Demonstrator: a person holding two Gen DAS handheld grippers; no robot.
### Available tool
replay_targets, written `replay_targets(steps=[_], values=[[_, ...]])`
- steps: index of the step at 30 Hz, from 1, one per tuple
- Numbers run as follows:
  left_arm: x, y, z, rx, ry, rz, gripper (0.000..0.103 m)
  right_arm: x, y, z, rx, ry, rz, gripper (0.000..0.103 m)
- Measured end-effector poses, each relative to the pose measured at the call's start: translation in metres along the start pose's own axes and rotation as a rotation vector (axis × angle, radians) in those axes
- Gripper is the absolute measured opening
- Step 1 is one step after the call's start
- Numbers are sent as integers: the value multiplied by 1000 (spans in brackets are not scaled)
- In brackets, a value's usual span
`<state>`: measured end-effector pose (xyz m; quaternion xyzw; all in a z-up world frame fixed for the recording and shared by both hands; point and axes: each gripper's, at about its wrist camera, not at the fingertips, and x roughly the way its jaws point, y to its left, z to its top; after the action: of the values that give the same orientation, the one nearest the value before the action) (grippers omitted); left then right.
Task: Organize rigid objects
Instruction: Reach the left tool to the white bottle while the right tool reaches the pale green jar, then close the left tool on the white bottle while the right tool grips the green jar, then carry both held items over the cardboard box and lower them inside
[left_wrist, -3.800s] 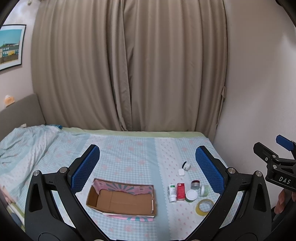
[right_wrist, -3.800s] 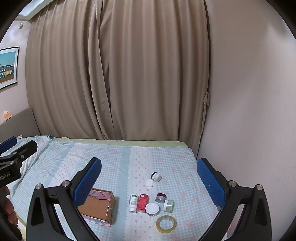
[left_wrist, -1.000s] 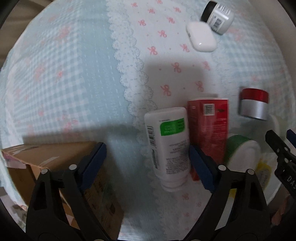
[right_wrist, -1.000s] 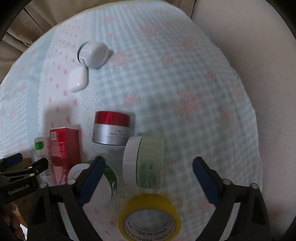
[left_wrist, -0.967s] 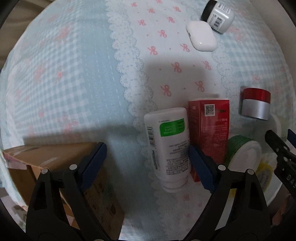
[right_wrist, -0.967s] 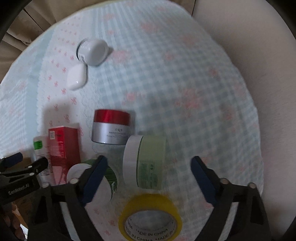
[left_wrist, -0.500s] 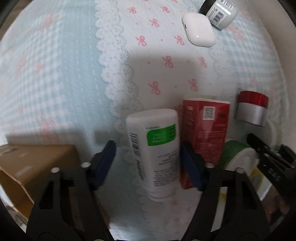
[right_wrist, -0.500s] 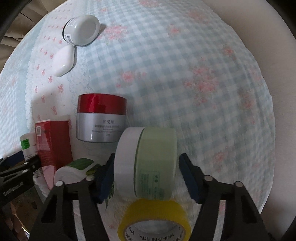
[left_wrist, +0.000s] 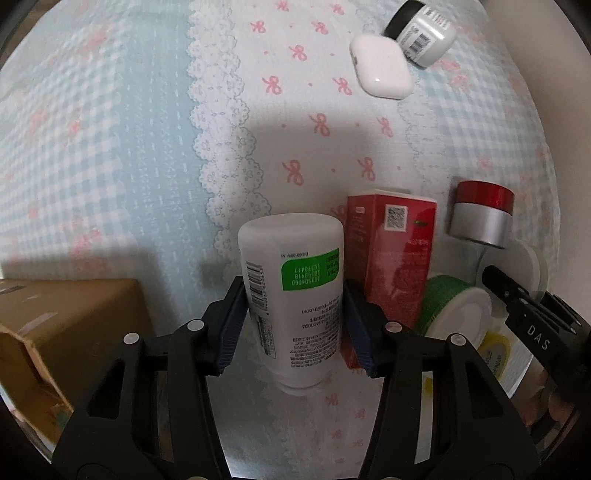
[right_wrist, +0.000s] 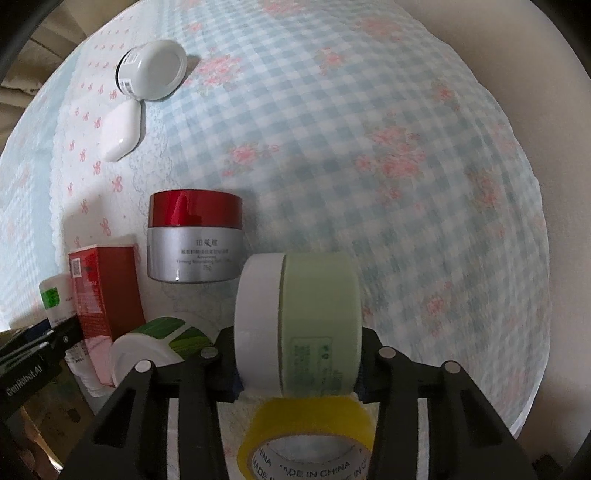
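My left gripper (left_wrist: 294, 325) is shut on a white bottle with a green label (left_wrist: 295, 295) that lies on the bed. A red carton (left_wrist: 389, 254) lies right beside it, touching the right finger. My right gripper (right_wrist: 297, 363) is shut on a pale green jar with a white lid (right_wrist: 299, 317), lying on its side. In the right wrist view the white bottle (right_wrist: 53, 299) and the red carton (right_wrist: 103, 280) show at the left, with the left gripper's body over them.
A cardboard box (left_wrist: 55, 332) stands at the left. A red and silver jar (right_wrist: 194, 240), a green-wrapped white jar (right_wrist: 147, 350), a yellow tape roll (right_wrist: 306, 439), a white earbud case (left_wrist: 380, 66) and a small white jar (left_wrist: 421, 27) lie on the checked bedsheet (right_wrist: 369, 147).
Both grippers came down from above the bed to the objects. The left jaws closed on the white bottle and the right jaws closed on the pale green jar.
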<state>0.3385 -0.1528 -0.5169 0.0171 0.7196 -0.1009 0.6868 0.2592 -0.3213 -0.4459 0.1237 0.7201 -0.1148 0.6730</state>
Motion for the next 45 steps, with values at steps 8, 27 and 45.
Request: replay_targets(steps=[8, 27, 45], values=[[-58, 9, -18, -10, -99, -28, 47, -34, -19, -16, 27, -58, 19, 40], [-293, 58, -131, -102, -470, -115, 47, -259, 47, -65, -168, -400, 123, 40], [-379, 225, -202, -9, -514, -46, 47, -329, 196, -160, -321, -469, 321, 40]])
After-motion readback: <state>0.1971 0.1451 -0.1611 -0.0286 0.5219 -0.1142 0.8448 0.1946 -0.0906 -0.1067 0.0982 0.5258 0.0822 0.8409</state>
